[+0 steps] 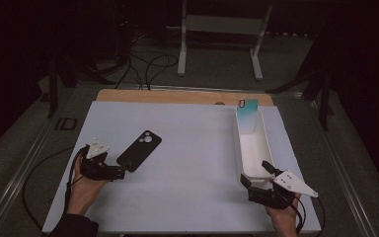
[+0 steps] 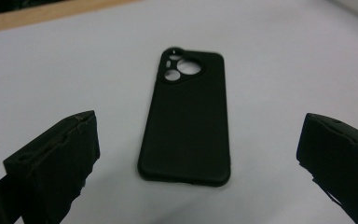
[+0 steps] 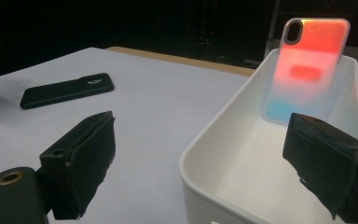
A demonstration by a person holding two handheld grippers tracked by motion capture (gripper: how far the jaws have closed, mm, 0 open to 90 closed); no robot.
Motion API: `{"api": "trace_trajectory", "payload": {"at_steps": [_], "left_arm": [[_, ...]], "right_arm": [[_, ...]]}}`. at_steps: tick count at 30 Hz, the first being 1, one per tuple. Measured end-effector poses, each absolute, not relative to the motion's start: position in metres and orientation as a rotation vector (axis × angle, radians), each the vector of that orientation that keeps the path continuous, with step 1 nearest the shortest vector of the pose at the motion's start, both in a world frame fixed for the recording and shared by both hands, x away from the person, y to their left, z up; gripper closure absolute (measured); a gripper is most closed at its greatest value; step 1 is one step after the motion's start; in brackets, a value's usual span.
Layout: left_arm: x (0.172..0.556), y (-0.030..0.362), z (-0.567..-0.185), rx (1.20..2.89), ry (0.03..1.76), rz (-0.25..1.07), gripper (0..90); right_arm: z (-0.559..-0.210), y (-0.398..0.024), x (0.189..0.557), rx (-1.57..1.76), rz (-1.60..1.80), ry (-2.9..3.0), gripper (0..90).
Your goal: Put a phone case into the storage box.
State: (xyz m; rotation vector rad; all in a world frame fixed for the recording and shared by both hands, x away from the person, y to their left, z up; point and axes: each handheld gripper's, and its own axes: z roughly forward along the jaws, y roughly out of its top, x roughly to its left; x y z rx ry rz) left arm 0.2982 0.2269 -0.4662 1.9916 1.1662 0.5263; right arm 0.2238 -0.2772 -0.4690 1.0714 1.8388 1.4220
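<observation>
Left gripper: I see my left gripper (image 1: 121,173) low at the left of the white table top (image 1: 192,163), held in a hand (image 1: 85,190); in the left gripper view its jaws stand wide apart with nothing between them, so I record it as released.
Left gripper target: the black phone case (image 2: 186,121) lies flat, back up, camera cut-out at the far end, straight ahead of those jaws and not touching either; in the high view the case (image 1: 139,150) sits just beyond the gripper's tips.
Right gripper: my right gripper (image 1: 256,177) is at the near right of the table, held in the other hand (image 1: 284,217); in the right gripper view its jaws are spread wide and grasp nothing.
Right gripper surroundings: the near end of the white tray (image 3: 223,135) lies between and just ahead of the jaws; I cannot tell whether either jaw touches the rim.
Tray contents: a translucent phone case (image 3: 307,70) stands upright against the tray's far wall, camera opening at its top; it reads teal in the high view (image 1: 247,116) and orange-red over blue in the right gripper view.
Tray position: long and narrow, along the table's right side, well apart from the black phone case.
Table edge: a wooden strip (image 1: 177,95) runs along the far side.
</observation>
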Motion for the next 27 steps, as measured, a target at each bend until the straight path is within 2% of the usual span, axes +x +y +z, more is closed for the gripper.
{"api": "trace_trajectory", "payload": {"at_steps": [18, 27], "left_arm": [[0.344, 0.214, -0.485, 2.127, 1.193, 0.414, 0.0], [0.360, 0.204, -0.501, 2.248, 1.205, 0.346, 0.0]], "right_arm": [[-0.470, -0.276, 0.225, 1.069, 1.420, 1.845, 9.3], [-0.470, -0.276, 0.225, 1.071, 1.416, 1.849, 9.2]]}}
